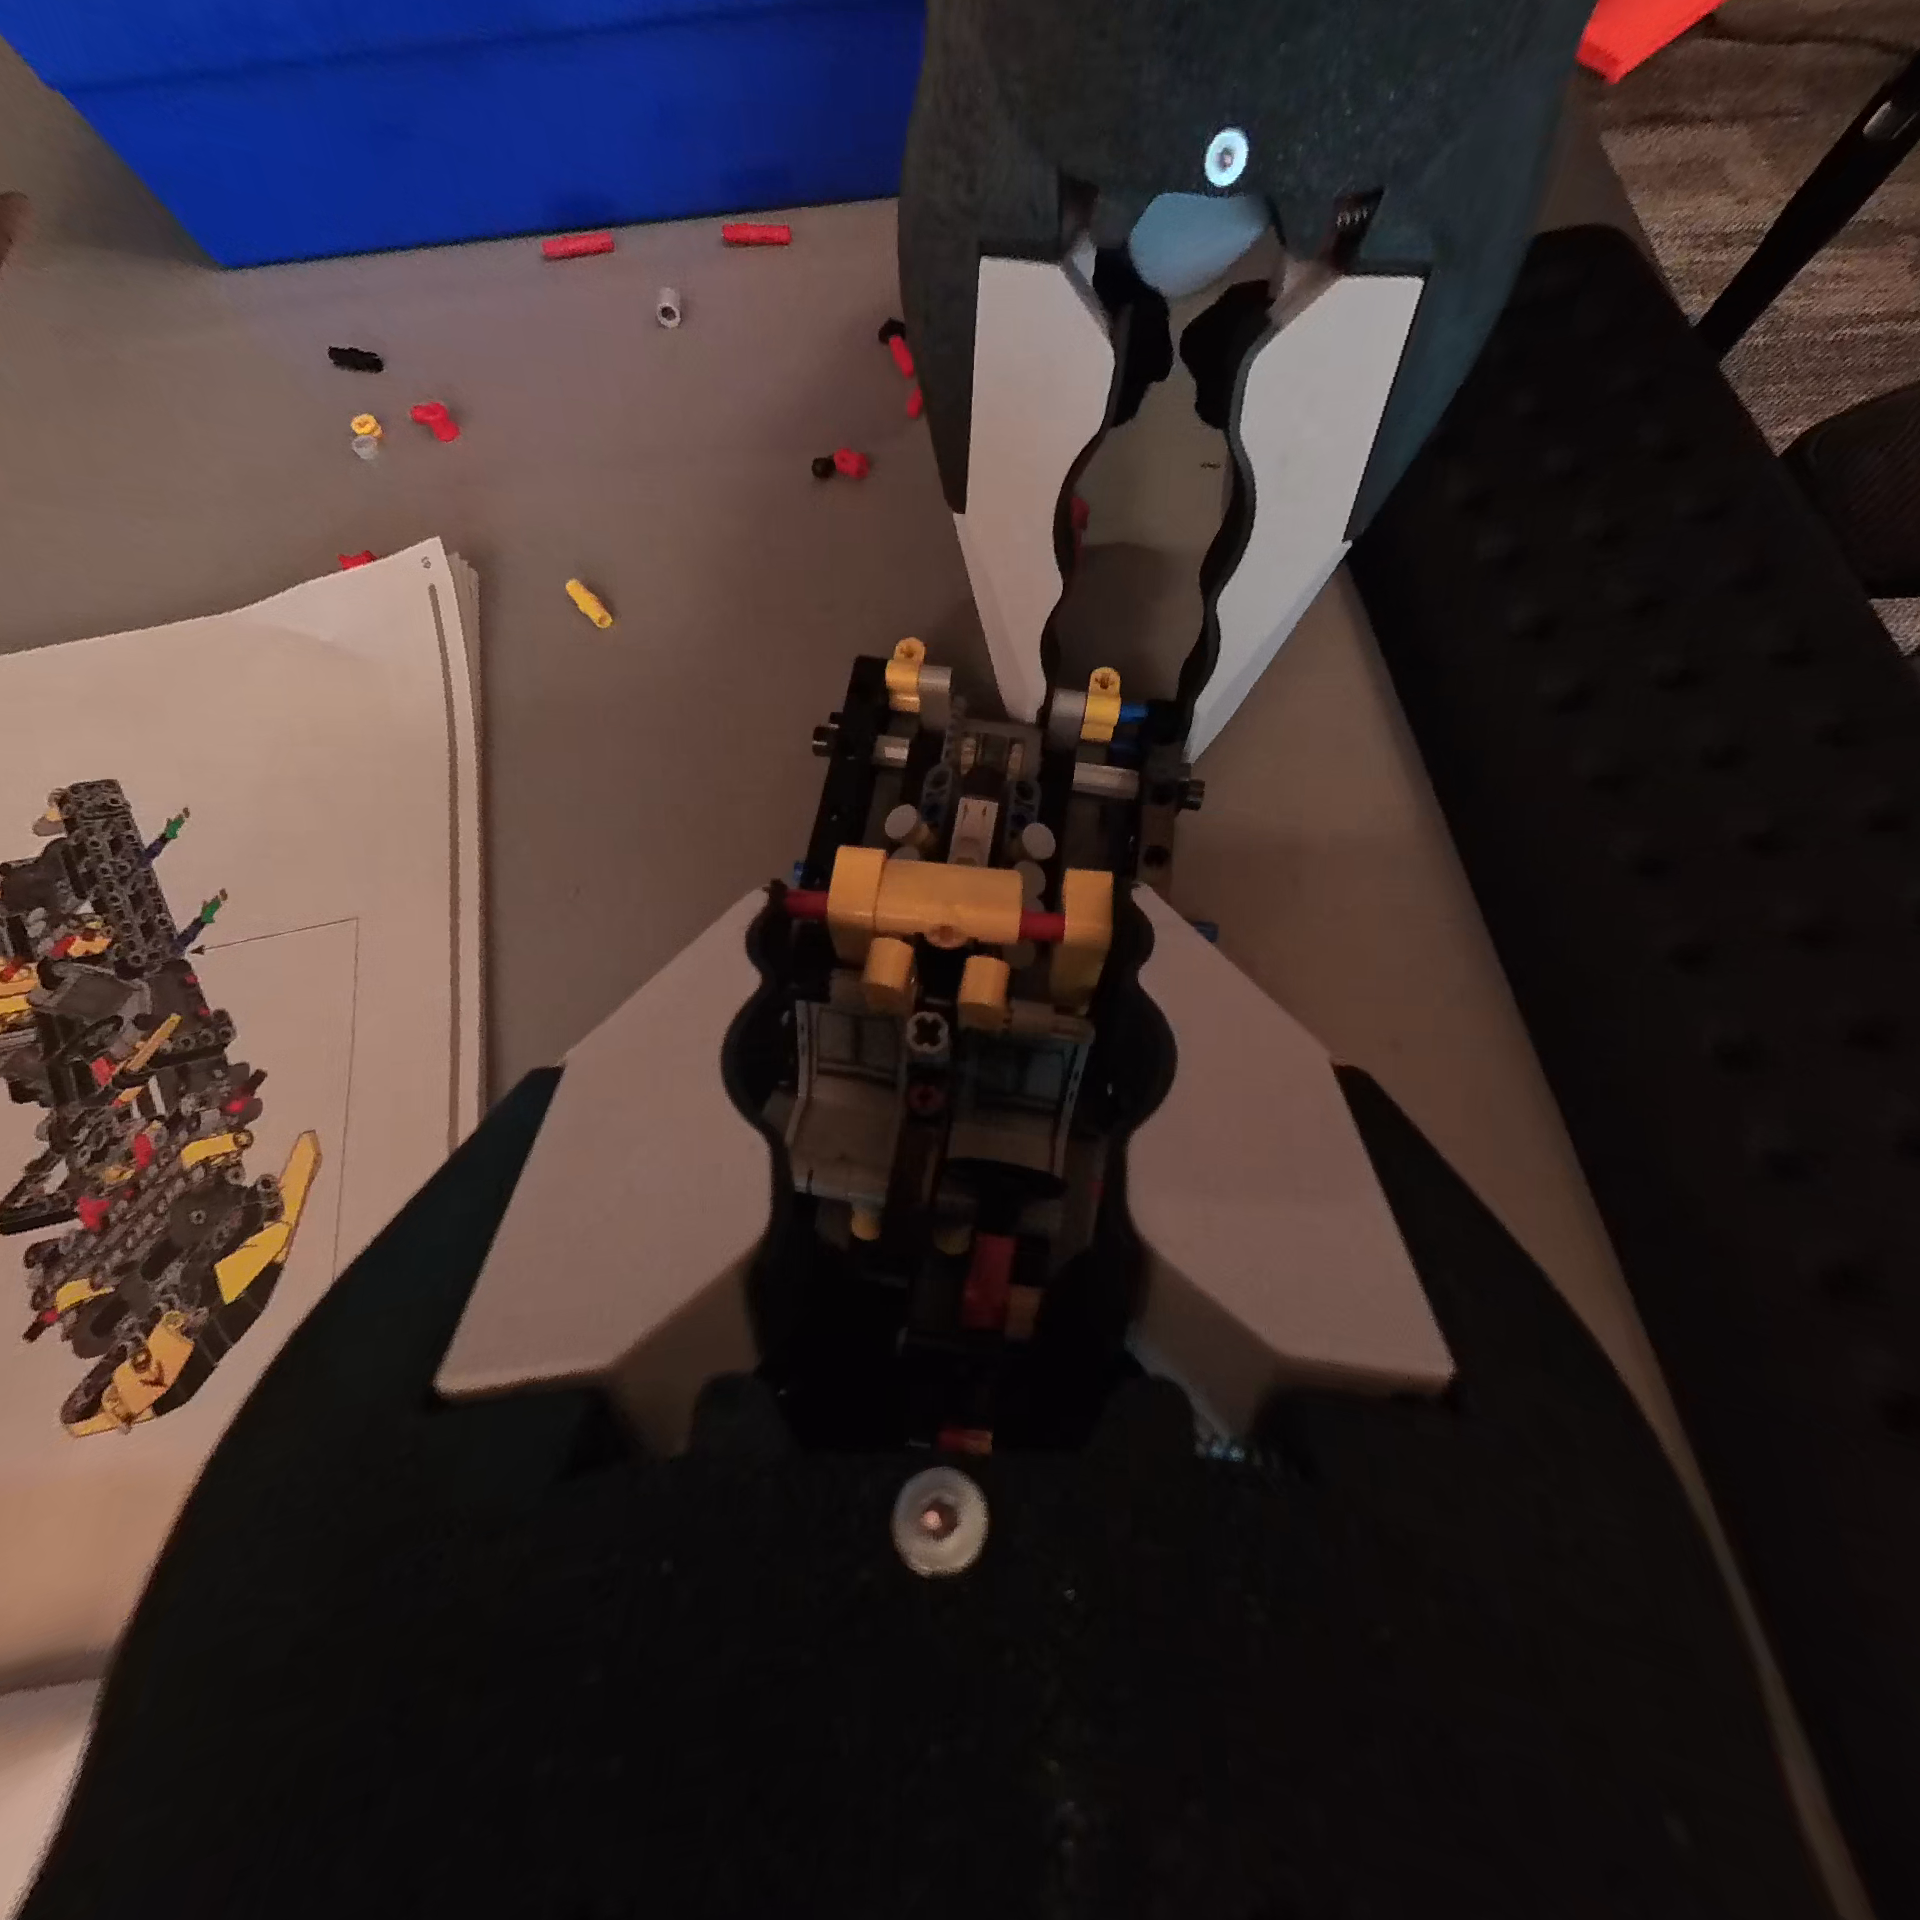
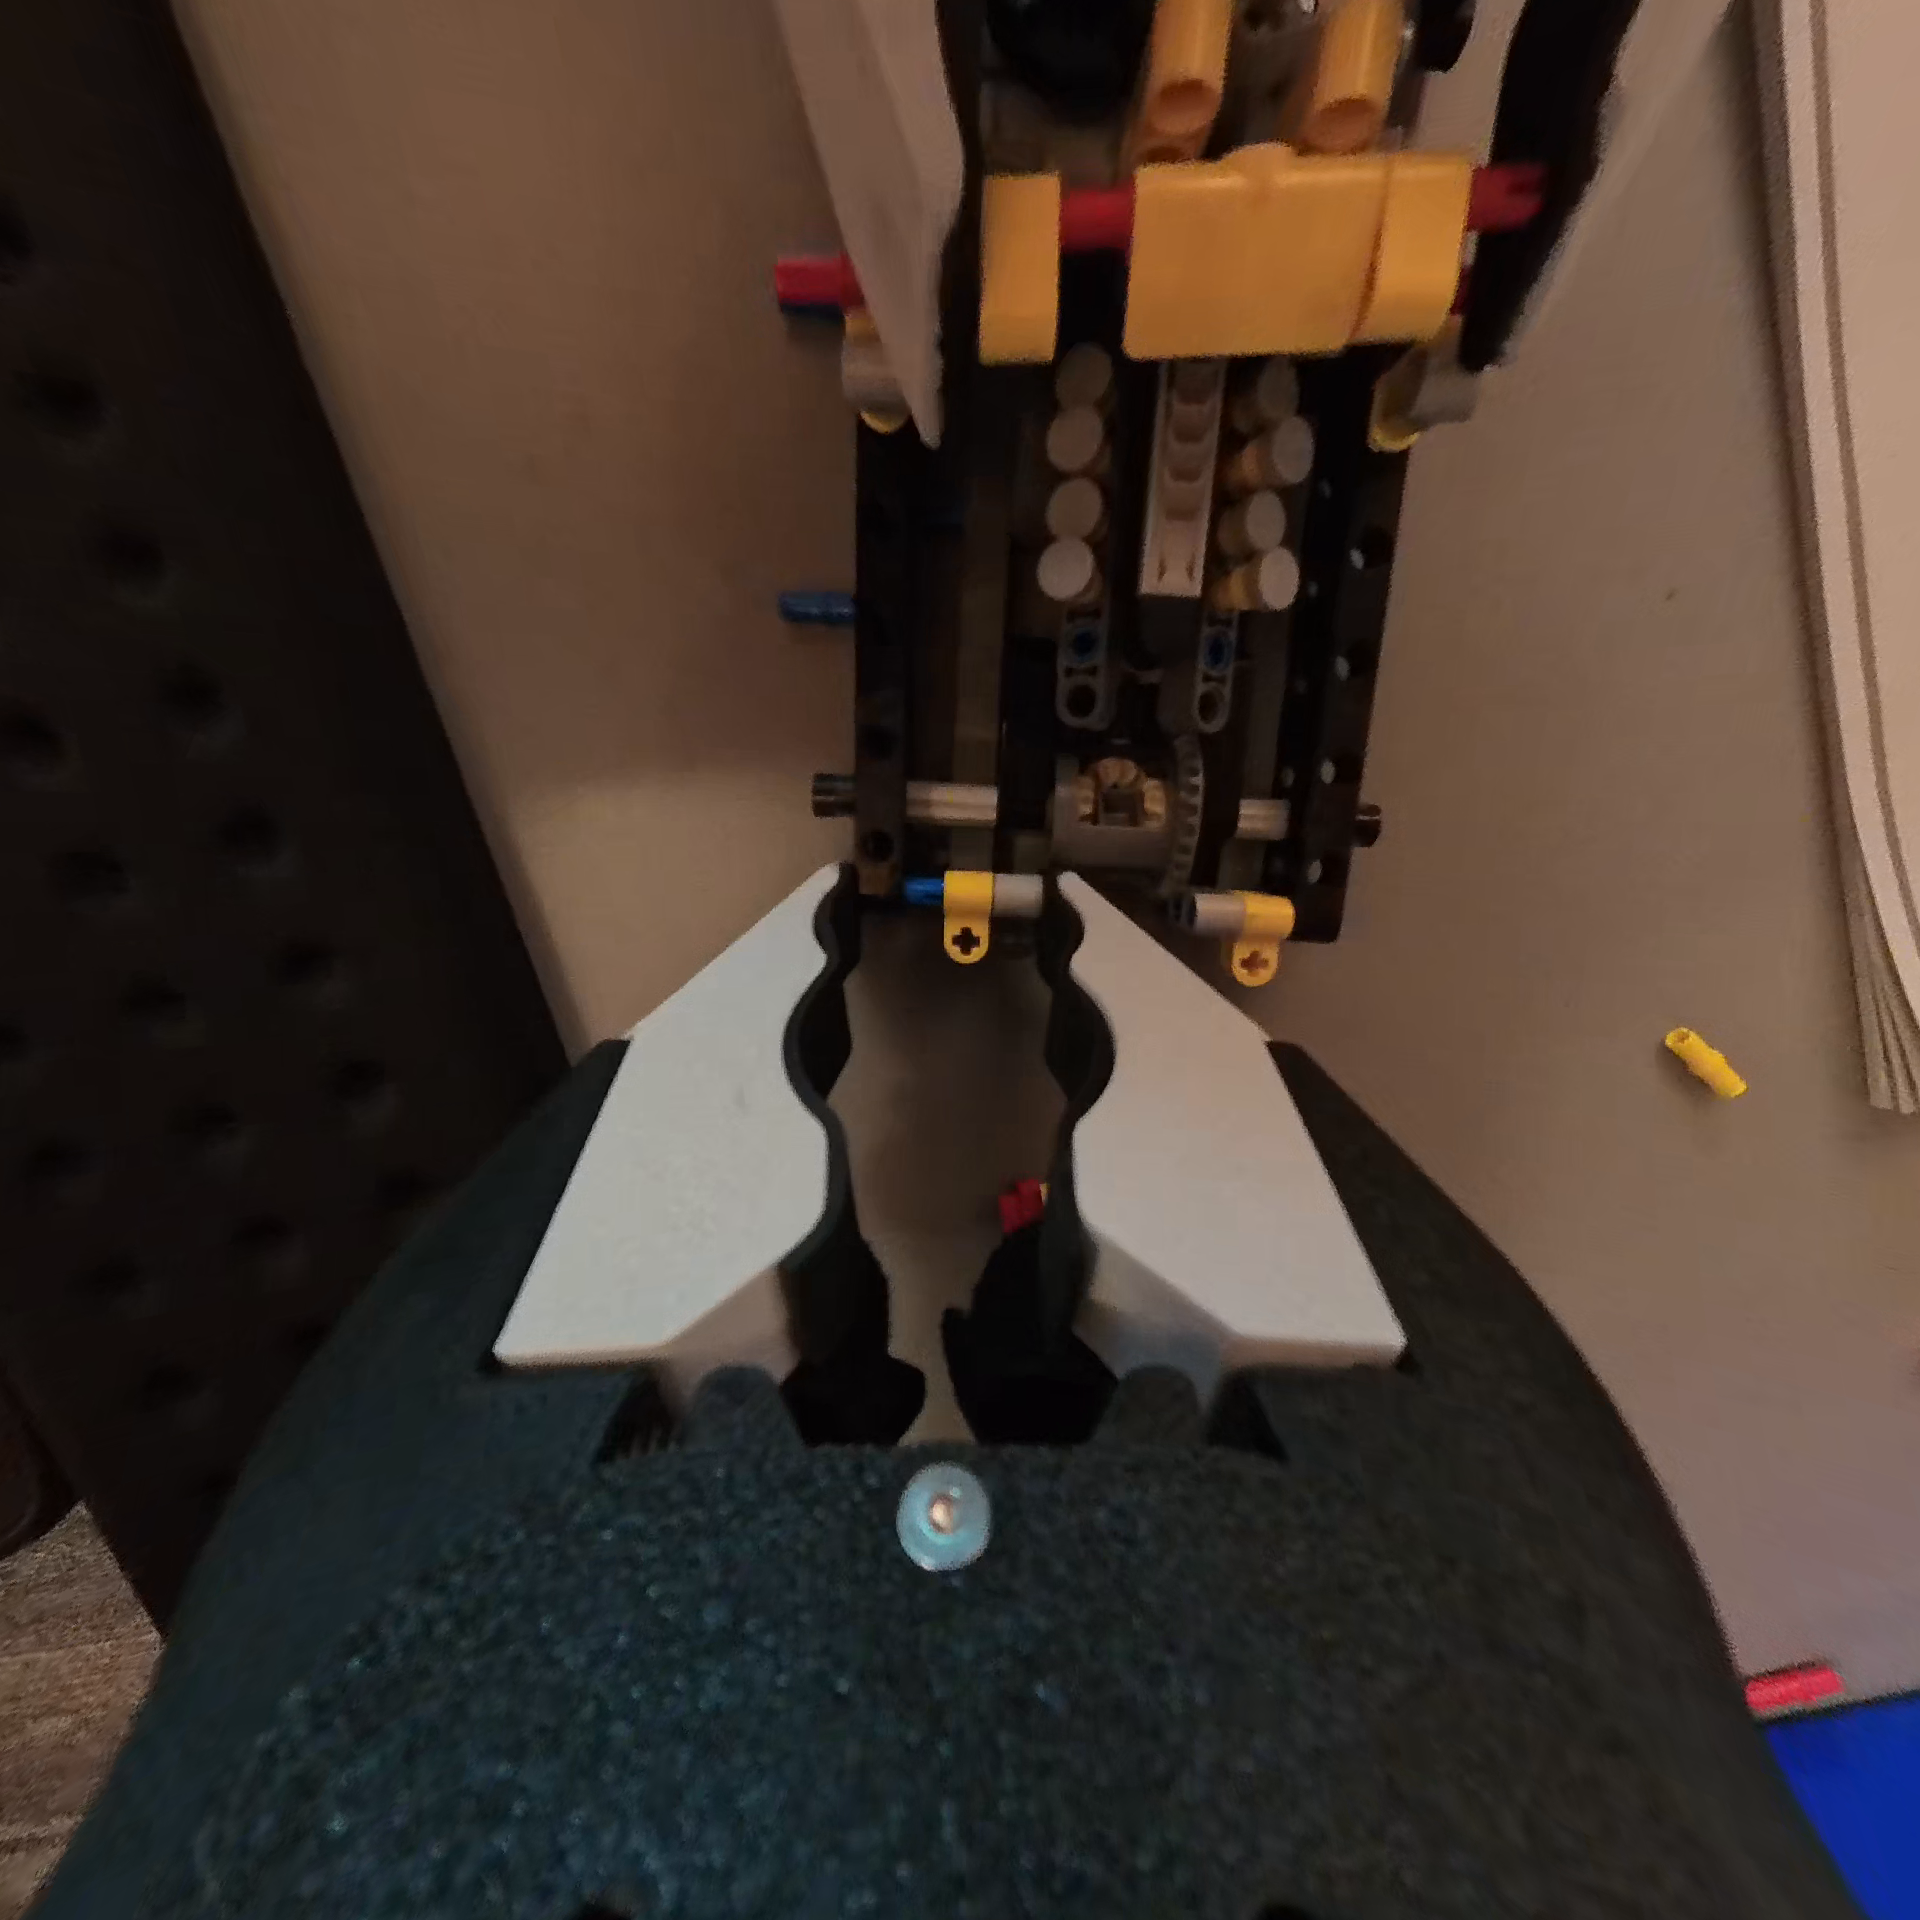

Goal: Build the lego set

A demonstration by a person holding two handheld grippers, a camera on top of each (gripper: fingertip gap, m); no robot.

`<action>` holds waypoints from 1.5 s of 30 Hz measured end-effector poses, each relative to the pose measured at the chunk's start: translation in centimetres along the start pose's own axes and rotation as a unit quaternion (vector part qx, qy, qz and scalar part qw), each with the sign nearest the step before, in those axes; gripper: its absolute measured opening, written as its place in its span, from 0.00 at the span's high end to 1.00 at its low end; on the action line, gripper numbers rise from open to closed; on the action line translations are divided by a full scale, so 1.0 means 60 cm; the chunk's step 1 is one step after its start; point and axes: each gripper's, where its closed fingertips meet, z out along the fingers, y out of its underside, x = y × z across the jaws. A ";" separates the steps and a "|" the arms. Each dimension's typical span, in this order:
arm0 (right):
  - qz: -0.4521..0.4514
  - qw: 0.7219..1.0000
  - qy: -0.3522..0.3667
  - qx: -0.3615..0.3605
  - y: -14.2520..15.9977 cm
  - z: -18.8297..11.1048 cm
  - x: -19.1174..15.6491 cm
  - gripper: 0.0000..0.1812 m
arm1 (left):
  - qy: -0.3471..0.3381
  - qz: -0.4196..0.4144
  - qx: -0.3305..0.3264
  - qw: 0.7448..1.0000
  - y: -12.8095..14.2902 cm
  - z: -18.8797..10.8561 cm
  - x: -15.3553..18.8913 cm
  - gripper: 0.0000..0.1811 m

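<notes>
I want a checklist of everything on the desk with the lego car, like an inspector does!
Surface: tan table, lit dimly.
Job's things: lego chassis, black with yellow parts and a red axle; open instruction booklet to its left.
Clutter: loose yellow pin, red pins, grey bush, black pin scattered on the table.
Grippers: left tool shut on the lego chassis; right tool at the chassis's far end, jaws parted, one fingertip between its beams.
Cables: nothing seen.
Surroundings: blue bin behind, black perforated chair beside the table.
</notes>
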 end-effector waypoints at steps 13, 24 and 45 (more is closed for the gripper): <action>0.026 0.998 -0.009 0.064 0.002 -0.002 0.010 0.82 | -0.008 0.055 -0.055 0.997 0.033 -0.053 -0.010 0.41; 0.033 0.997 0.018 0.062 -0.005 0.001 0.016 0.82 | -0.035 0.043 -0.178 0.983 0.079 0.003 -0.017 0.33; 0.038 0.997 0.016 0.066 -0.005 0.002 0.018 0.82 | 0.038 0.070 -0.260 0.962 0.078 0.008 -0.013 0.53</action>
